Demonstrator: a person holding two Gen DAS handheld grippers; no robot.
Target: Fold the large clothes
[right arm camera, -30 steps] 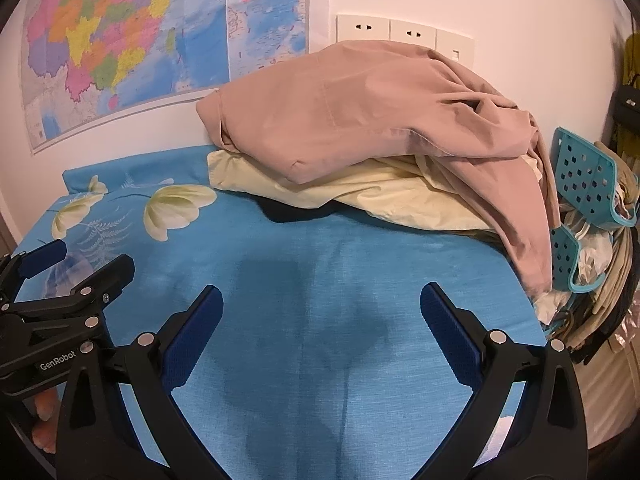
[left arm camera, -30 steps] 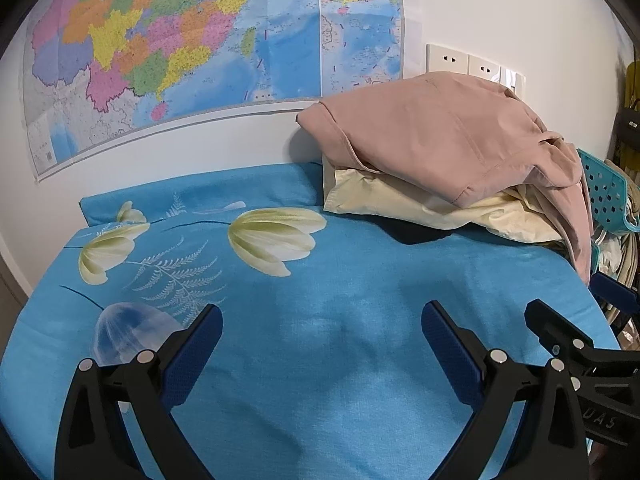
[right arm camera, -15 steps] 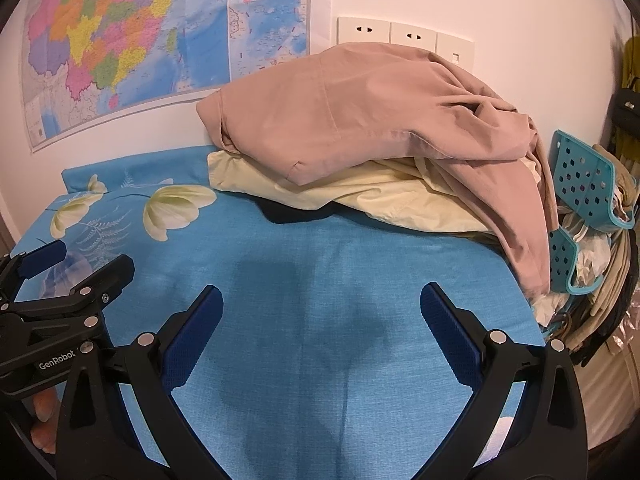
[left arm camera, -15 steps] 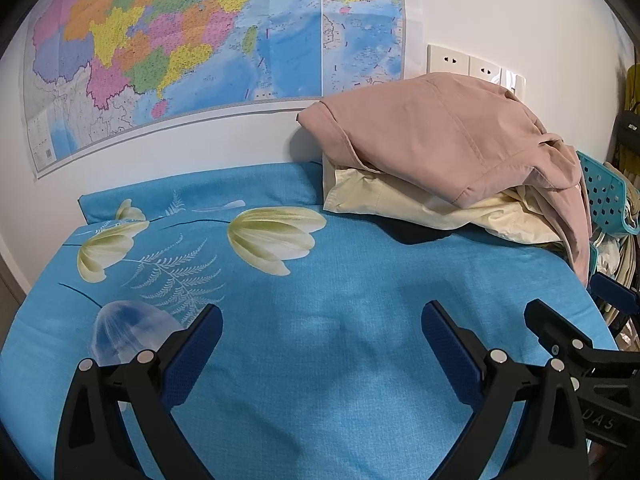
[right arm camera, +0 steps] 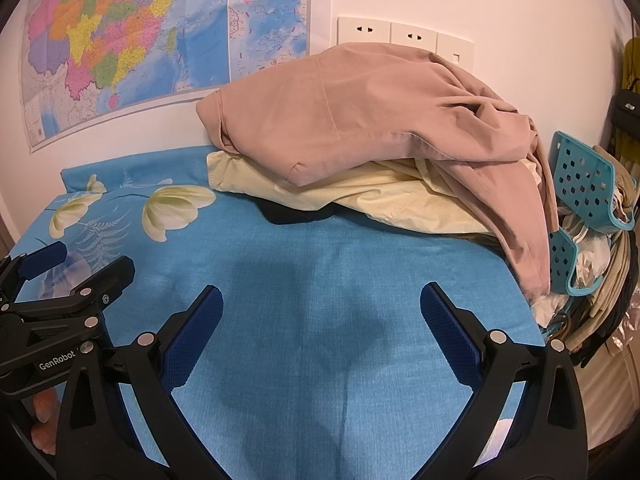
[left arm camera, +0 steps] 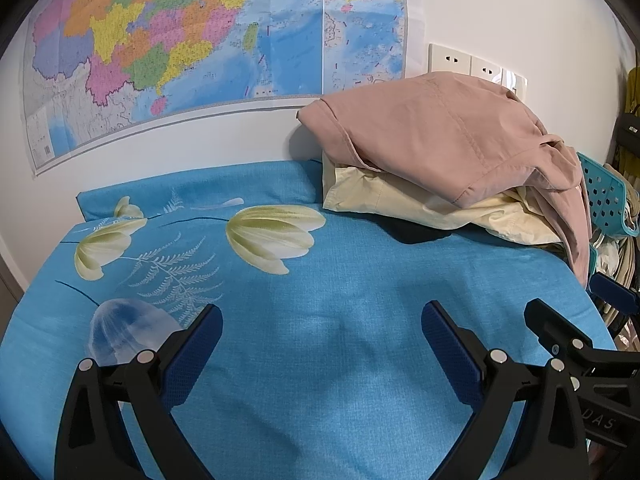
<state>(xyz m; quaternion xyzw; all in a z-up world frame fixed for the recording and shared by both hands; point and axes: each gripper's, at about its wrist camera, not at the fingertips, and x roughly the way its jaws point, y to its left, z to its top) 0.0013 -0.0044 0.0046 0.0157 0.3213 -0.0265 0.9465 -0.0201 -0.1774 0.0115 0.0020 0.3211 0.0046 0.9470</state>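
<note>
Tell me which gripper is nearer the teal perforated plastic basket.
Right. The right gripper hangs toward the bed's basket side; the left gripper sits farther off, beside it.

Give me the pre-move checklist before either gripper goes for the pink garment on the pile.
1. Left gripper open and empty: ok.
2. Right gripper open and empty: ok.
3. Pink garment on top of the pile, nothing over it: ok.
4. Cream garment underneath separate enough to stay put: cannot tell.
5. Bare stretch of blue sheet in front for laying out: ok.
6. Pink garment's right edge inside the bed edge: not ok, it droops beside the teal basket.
</note>
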